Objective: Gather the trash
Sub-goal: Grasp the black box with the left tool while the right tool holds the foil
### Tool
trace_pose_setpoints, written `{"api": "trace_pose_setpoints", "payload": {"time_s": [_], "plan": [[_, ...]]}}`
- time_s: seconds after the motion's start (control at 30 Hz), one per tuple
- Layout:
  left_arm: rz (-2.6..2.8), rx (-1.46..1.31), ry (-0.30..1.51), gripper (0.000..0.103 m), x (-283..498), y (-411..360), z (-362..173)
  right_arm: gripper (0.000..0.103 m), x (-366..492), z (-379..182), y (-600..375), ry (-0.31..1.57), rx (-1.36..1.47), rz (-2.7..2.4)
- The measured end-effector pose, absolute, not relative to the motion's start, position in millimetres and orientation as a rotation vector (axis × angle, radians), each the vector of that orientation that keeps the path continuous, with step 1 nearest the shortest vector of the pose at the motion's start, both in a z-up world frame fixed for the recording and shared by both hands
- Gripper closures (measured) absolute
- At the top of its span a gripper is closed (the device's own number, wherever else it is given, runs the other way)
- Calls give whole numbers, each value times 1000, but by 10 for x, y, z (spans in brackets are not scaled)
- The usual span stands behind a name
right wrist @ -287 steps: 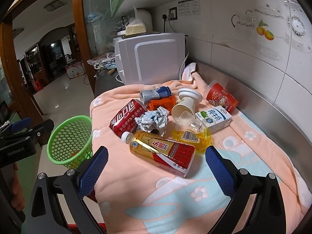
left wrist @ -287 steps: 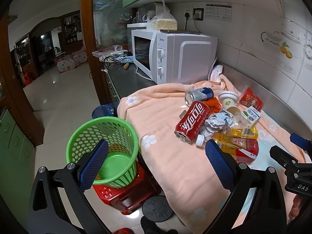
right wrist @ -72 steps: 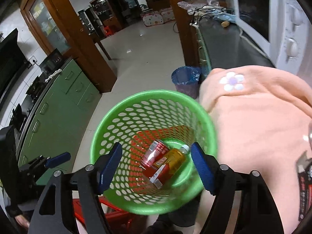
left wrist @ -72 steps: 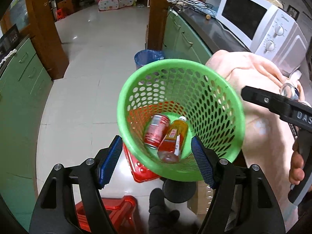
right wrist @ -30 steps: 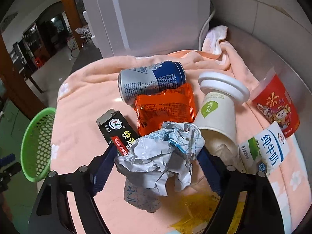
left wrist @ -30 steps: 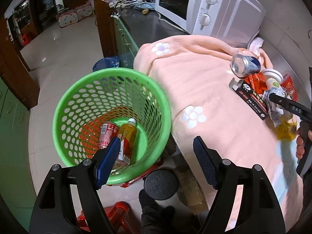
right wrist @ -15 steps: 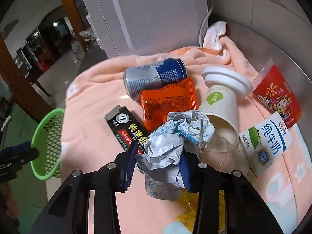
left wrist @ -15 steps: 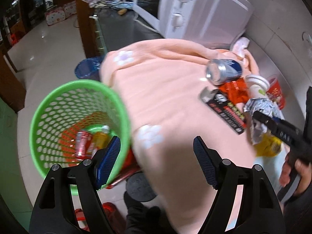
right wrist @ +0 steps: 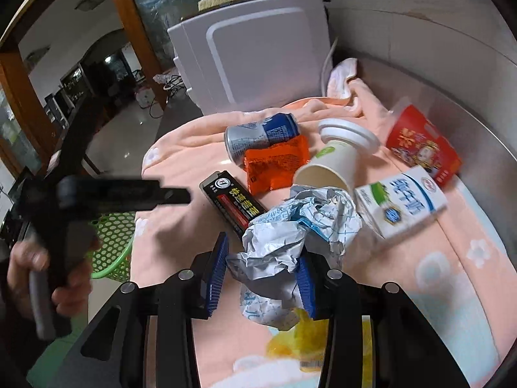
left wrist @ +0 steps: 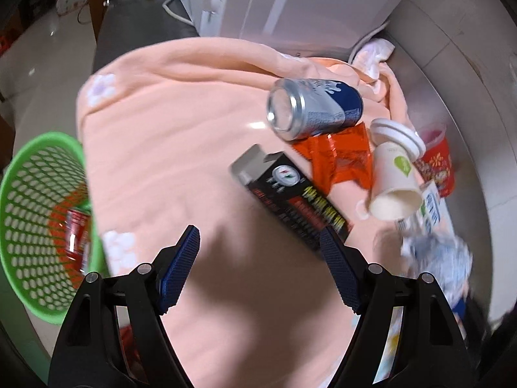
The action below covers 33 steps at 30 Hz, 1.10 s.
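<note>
Right tongs [right wrist: 261, 268] clench a crumpled white paper wad [right wrist: 290, 236], bound for the green mesh plastic basket [left wrist: 35, 220], while left tongs [left wrist: 258, 268] gape, released, above the blanket-draped desk [left wrist: 168, 148].

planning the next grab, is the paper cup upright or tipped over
Tipped over. The paper cup lies on its side on the blanket, open mouth facing the camera, its lidded end toward the wall.

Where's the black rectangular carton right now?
In the left wrist view, the black rectangular carton lies flat on the peach blanket, beside the orange foil wrapper, below the blue-and-silver can.
</note>
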<state>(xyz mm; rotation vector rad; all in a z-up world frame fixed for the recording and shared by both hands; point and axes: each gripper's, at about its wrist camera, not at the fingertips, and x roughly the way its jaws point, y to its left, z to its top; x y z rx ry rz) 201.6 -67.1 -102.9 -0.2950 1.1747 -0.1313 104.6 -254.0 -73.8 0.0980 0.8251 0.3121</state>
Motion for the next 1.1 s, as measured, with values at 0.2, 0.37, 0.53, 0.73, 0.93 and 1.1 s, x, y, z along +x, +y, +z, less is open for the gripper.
{"api": "trace_pose_setpoints", "payload": {"time_s": [0.2,0.37,0.53,0.73,0.93,1.1], "plan": [[-55,-357,1238,27,2296,-894,-1157,65,839,-691,-2678,793,111,300],[5,-367,1297,27,2445,-1047,-1314,65,773,-731,-2761,788,132,294],[51,-355,1324,27,2538,-1150,-1417,65,755,-763,-2813,790,152,292],[86,-367,1342,27,2600,-1196,-1495,65,750,-764,-2840,789,158,286],[110,-331,1333,36,2624,-1285,-1524,65,741,-747,-2828,786,156,289],[47,-334,1321,46,2487,-1229,-1490,65,729,-703,-2786,780,145,300]]}}
